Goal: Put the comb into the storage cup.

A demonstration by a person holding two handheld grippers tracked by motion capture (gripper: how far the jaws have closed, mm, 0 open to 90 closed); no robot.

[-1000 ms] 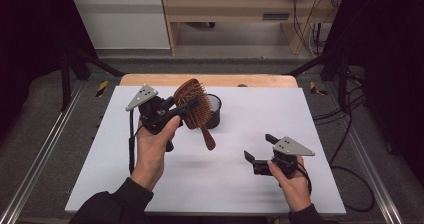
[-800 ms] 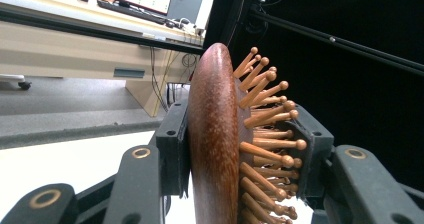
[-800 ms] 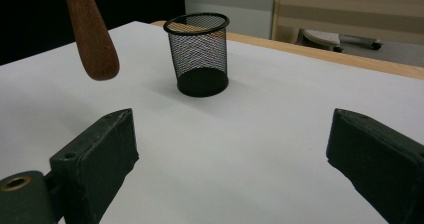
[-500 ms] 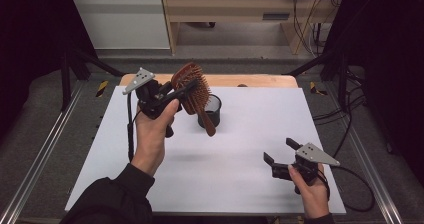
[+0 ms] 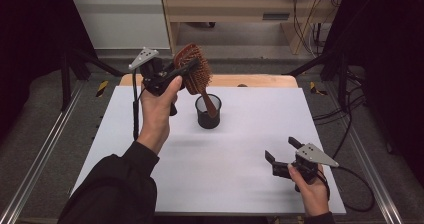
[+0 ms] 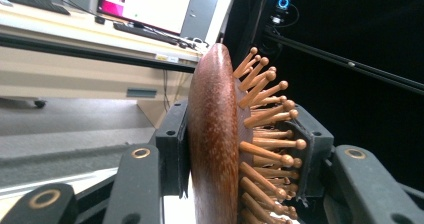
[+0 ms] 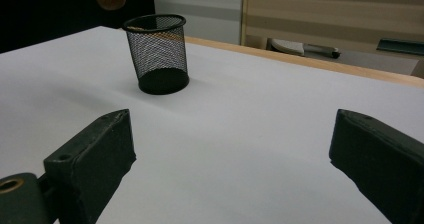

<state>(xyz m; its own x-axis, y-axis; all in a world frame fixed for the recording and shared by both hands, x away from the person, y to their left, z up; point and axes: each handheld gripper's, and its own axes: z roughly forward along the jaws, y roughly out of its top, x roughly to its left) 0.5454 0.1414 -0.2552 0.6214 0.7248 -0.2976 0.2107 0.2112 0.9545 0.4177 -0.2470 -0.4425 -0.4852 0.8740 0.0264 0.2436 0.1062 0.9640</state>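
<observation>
My left gripper (image 5: 176, 74) squeezes the brown hairbrush (image 5: 193, 74) in its jaws, up at 11 o'clock, handle dipping into the black cup (image 5: 208, 112). My right gripper (image 5: 284, 156) waits at 4 o'clock, jaws wide apart.

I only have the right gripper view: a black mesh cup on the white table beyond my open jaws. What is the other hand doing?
Observer: The left gripper holds a wooden hairbrush up, handle pointing down over the mesh cup.
Operator: Where does it grip the brush?
Observer: On the head: in the left gripper view one jaw presses the smooth back, the other the bristle side.
Operator: And my own gripper?
Observer: The right gripper sits near the table's front right corner, apart from the cup.
</observation>
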